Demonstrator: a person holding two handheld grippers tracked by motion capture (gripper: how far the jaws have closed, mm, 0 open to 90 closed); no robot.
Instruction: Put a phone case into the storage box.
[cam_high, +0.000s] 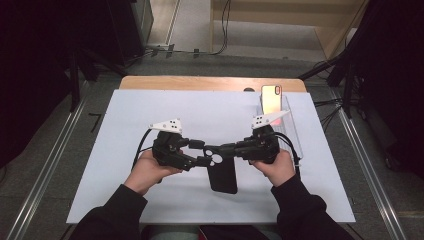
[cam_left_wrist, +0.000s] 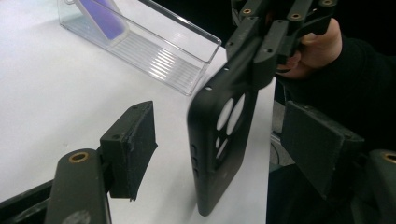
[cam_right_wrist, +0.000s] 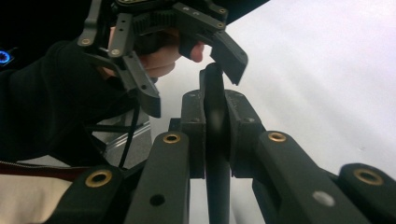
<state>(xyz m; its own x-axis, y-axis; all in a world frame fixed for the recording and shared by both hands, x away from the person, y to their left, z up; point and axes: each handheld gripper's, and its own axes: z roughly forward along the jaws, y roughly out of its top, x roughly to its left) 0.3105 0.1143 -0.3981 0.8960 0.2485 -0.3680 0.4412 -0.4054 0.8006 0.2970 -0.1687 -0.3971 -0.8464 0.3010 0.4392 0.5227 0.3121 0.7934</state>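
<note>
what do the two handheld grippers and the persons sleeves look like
Both are black linkage grippers. The left gripper and the right gripper each carry a grey three-cornered plate with dark dots on top. Brass-coloured rivets mark the joints, the fingers end in flat black pads, and a black cable trails behind. The sleeves are black.

black phone case (cam_left_wrist: 219, 144) upright between the left gripper (cam_left_wrist: 224, 154) pads, untouched, right gripper (cam_left_wrist: 261, 51) clamping its top

Clear stand (cam_high: 292, 125) (far right) beyond open tabletop (cam_high: 150, 200)
</note>
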